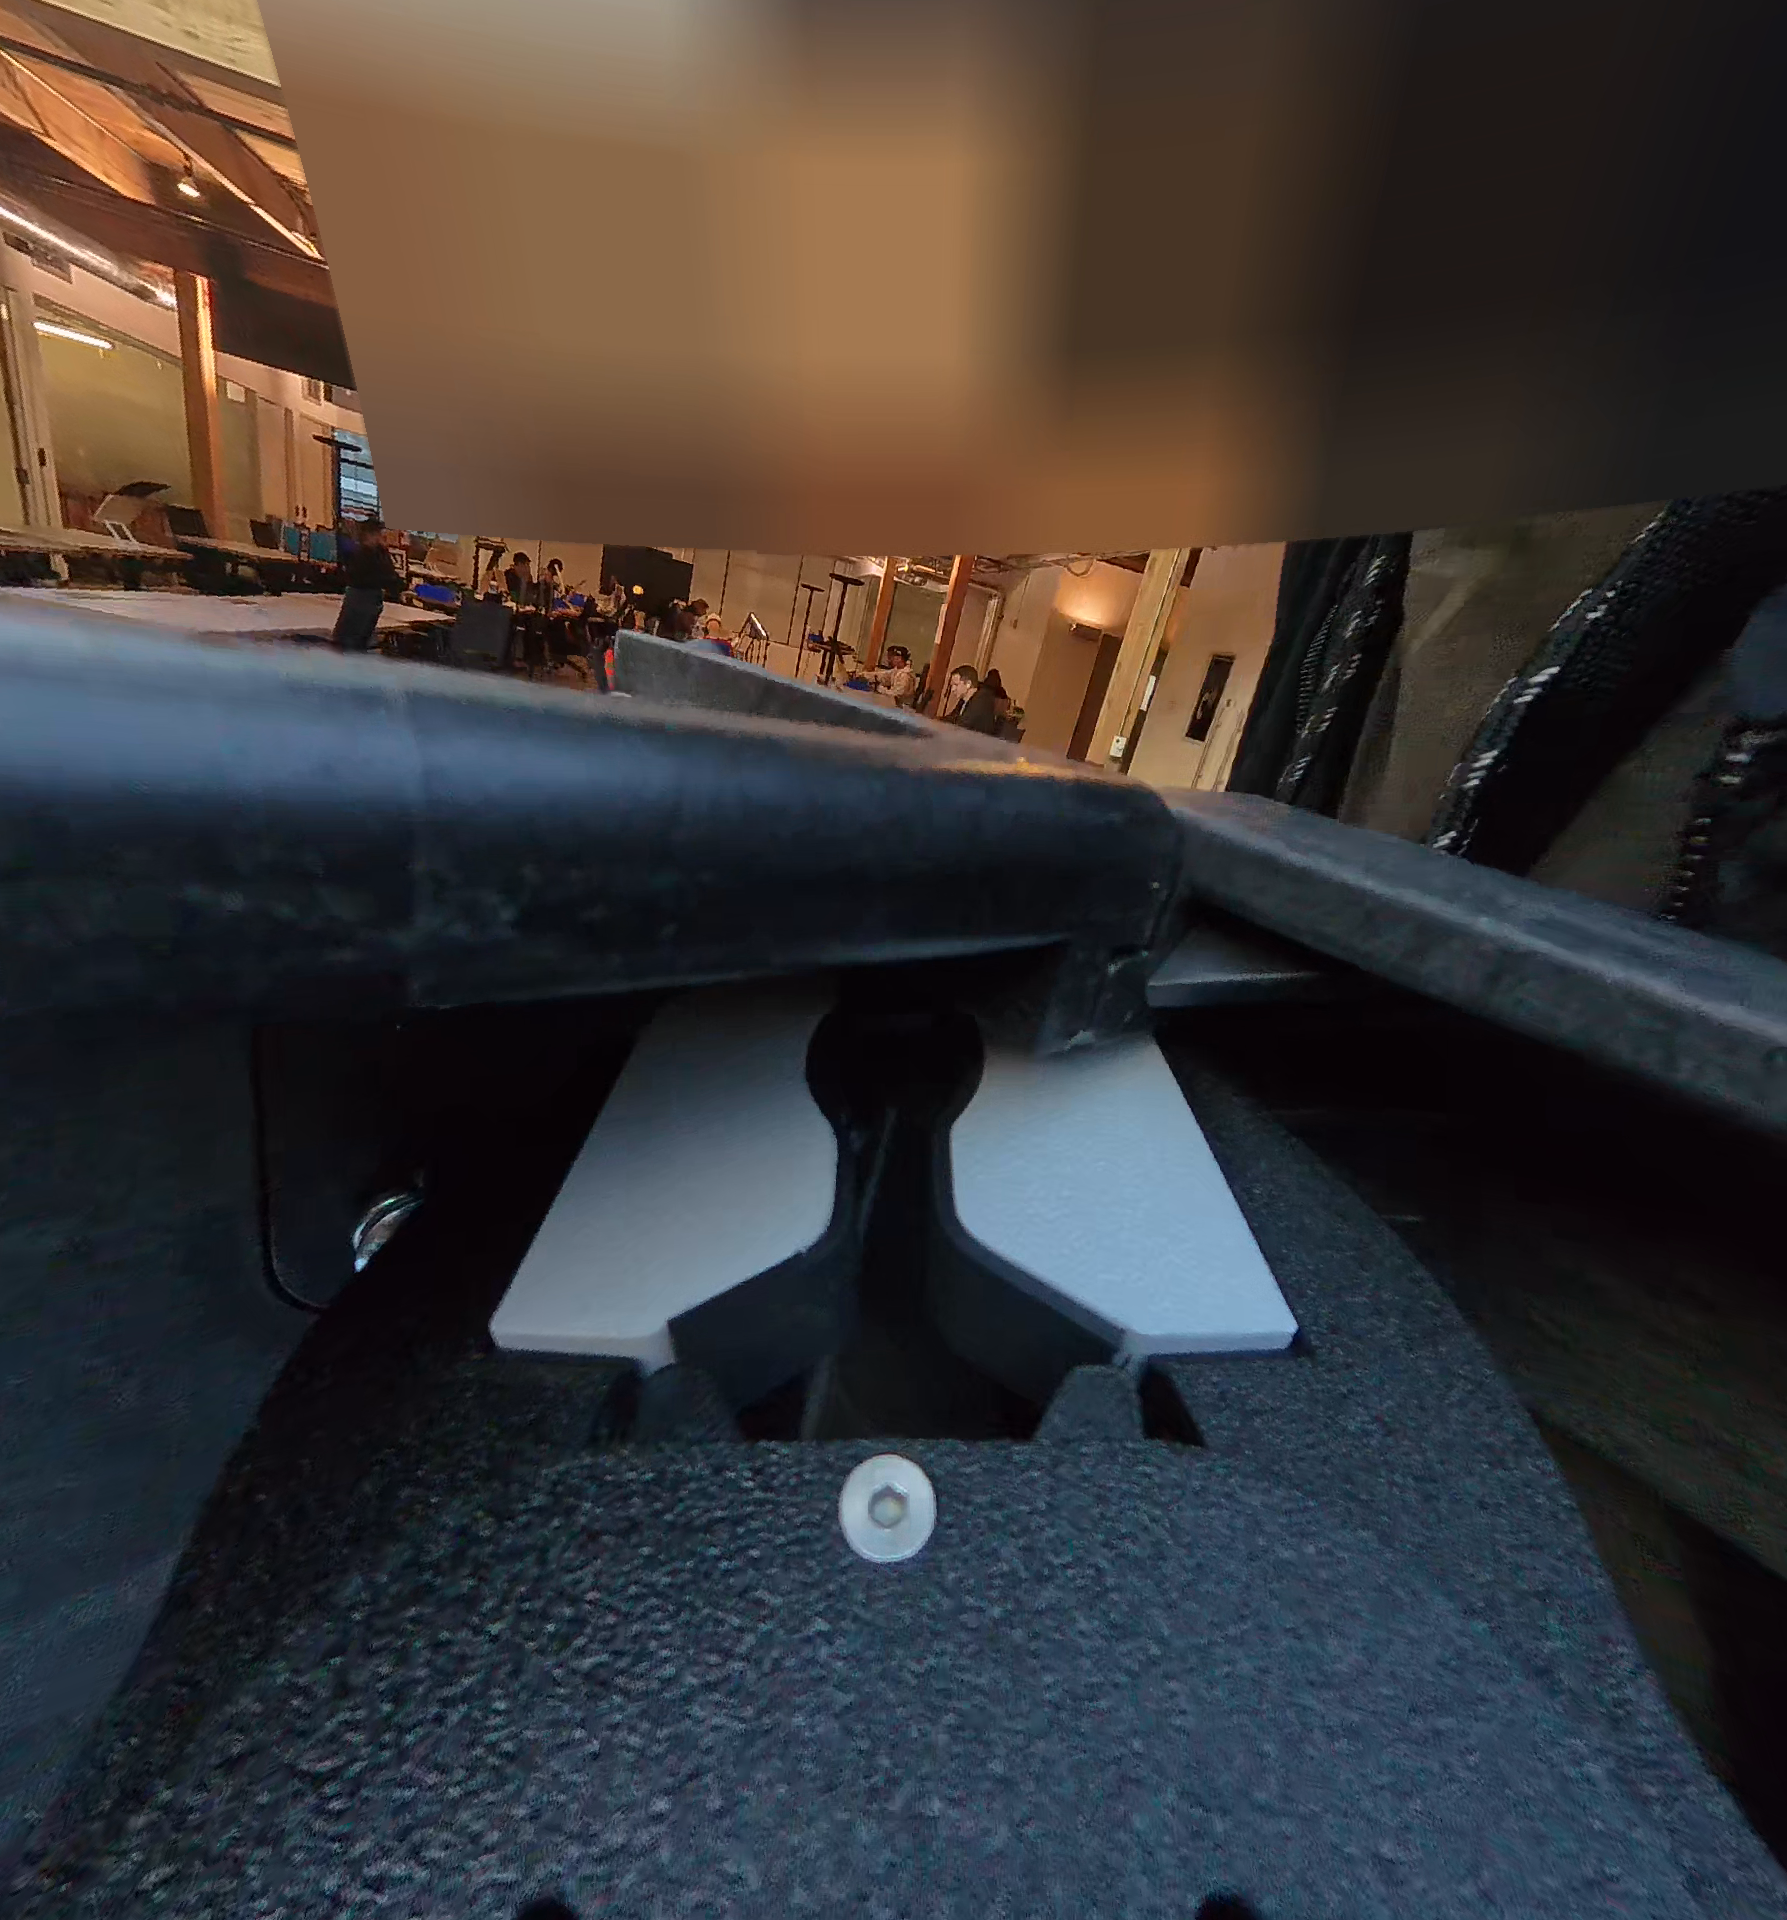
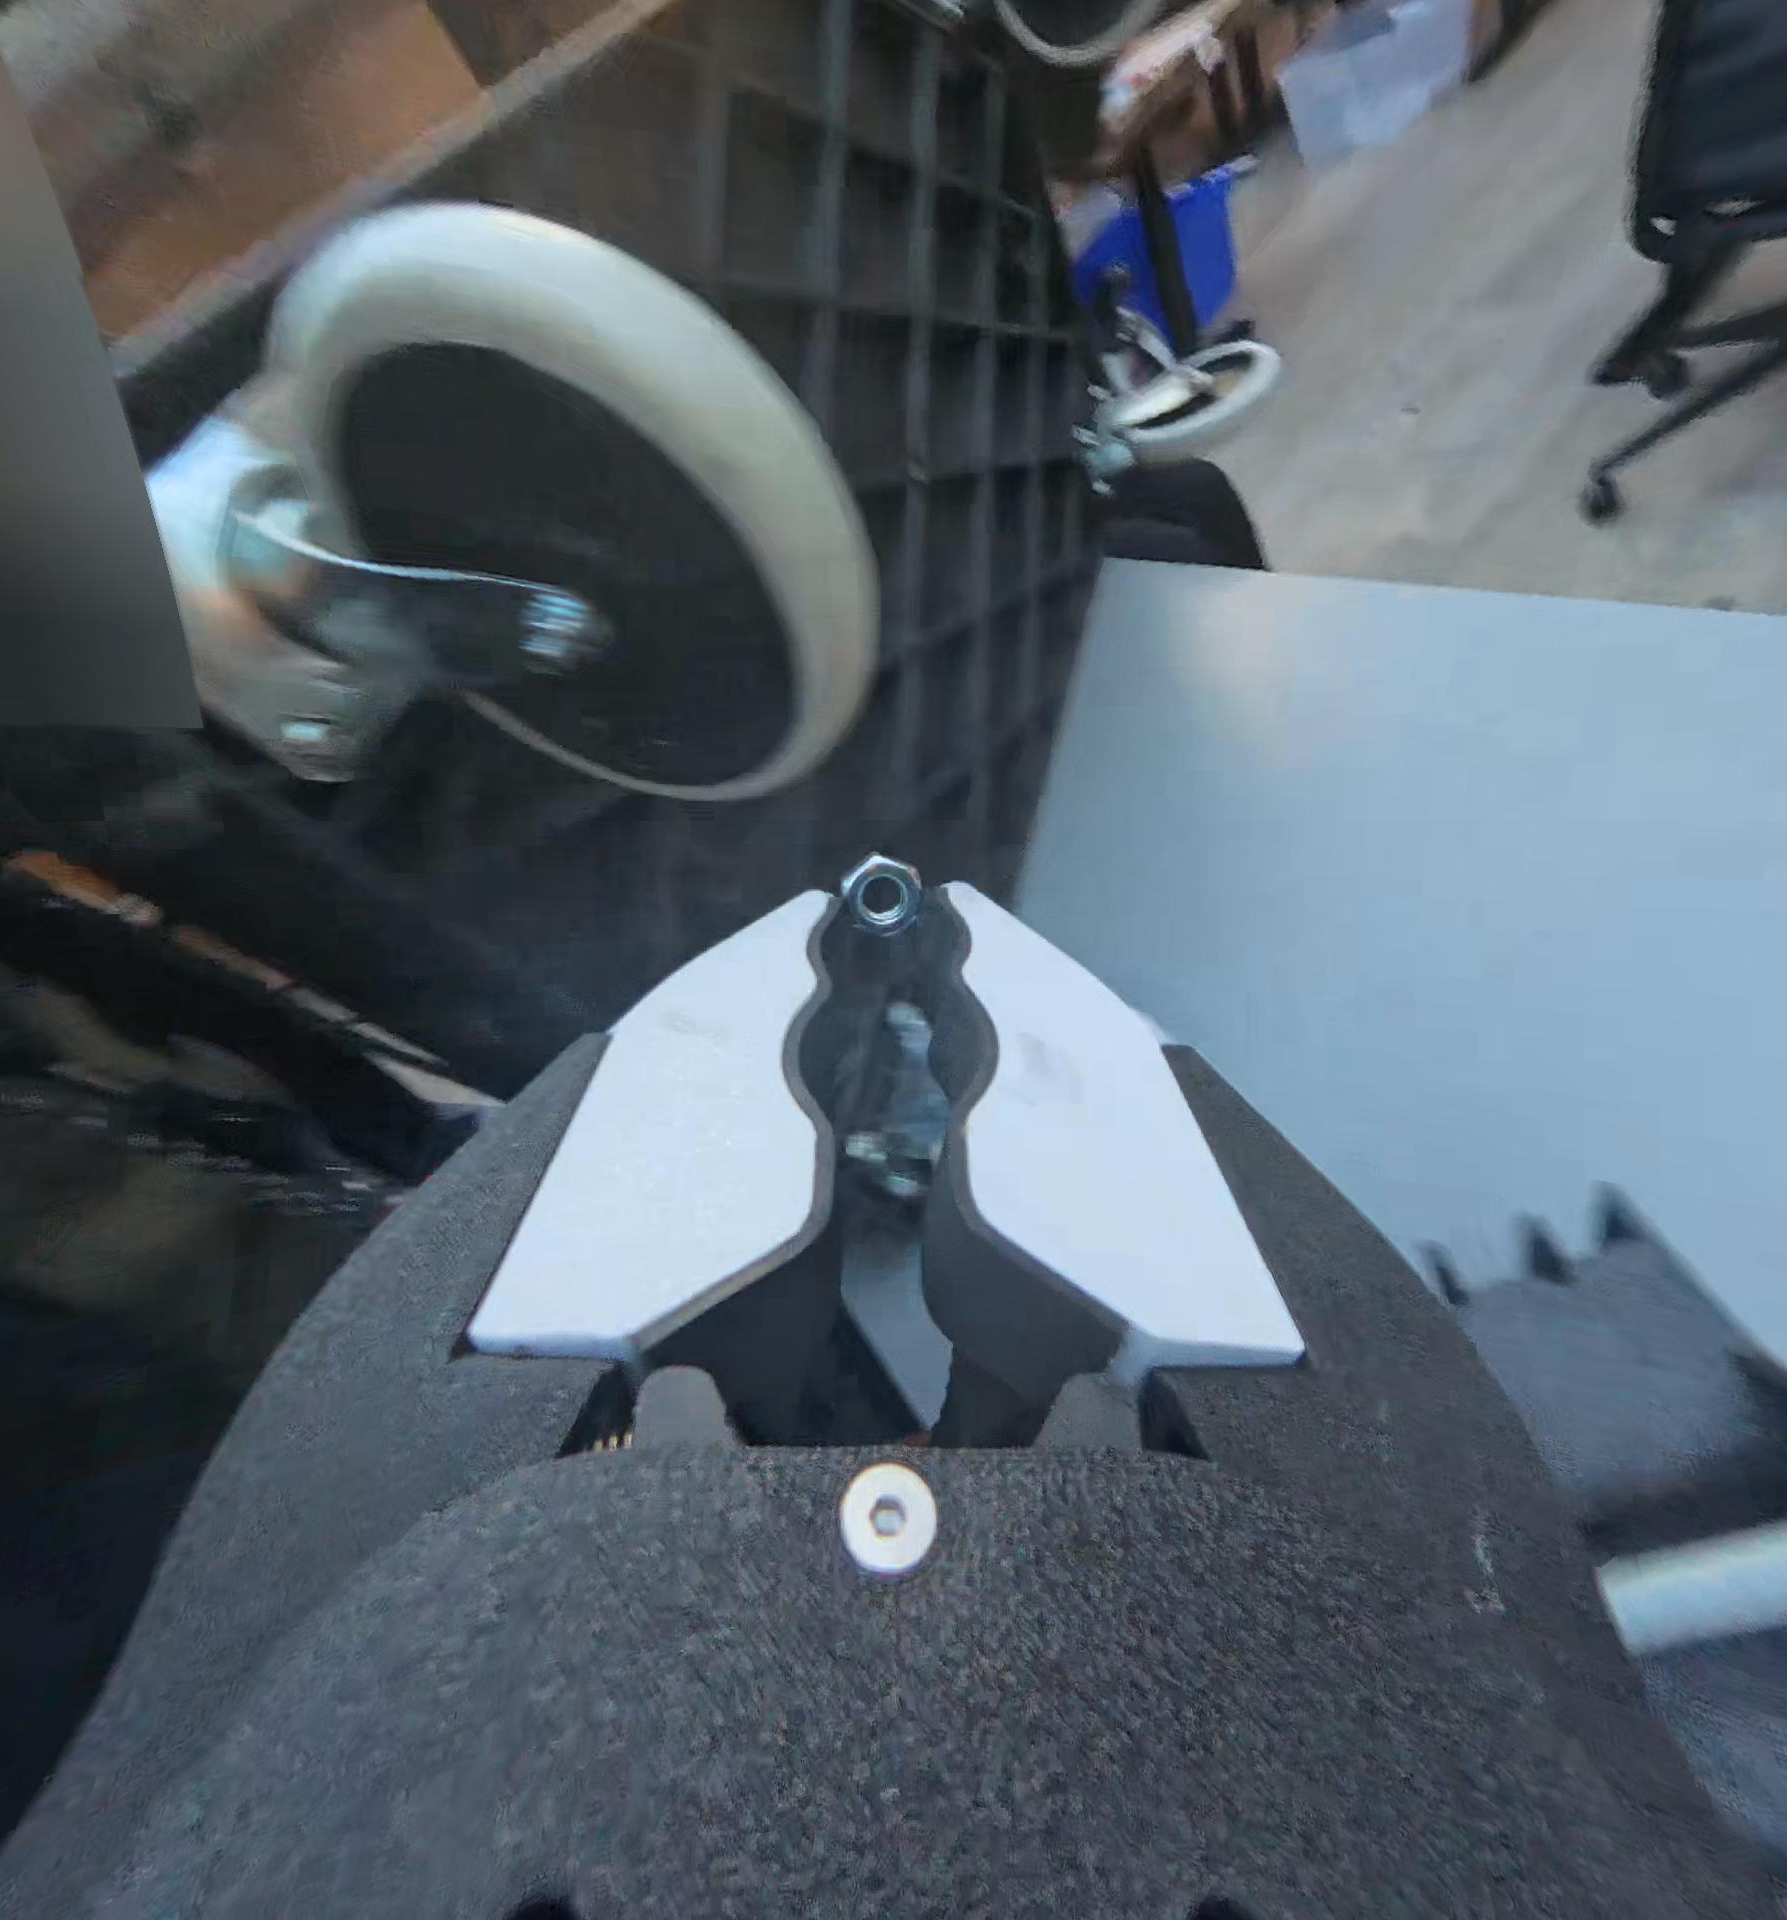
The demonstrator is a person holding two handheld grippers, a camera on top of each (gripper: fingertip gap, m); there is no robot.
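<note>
Right gripper — white fingers drawn nearly together, pinching a small silver hex nut at the very tips, bore facing the camera. Below the nut, in the gap between the fingers, some bright metal hardware shows; what it is I cannot tell. Just beyond the tips to the left, a large caster wheel with a cream tyre and black hub, carried in a shiny metal fork with a bolt end at the axle; all of it blurred. Behind the wheel, a dark grey ribbed plastic grid panel. To the right, a flat pale grey board. Farther off, a second smaller caster, a blue bin and a black office chair on a tan floor.

Left gripper — tips hidden under a thick black rounded bar crossing the view; the white fingers stand close, with a narrow gap, but whether they clamp the bar I cannot tell. A black flat rim runs off right, black webbing straps beyond. Far back — an open workroom with timber posts, counters and seated people.
</note>
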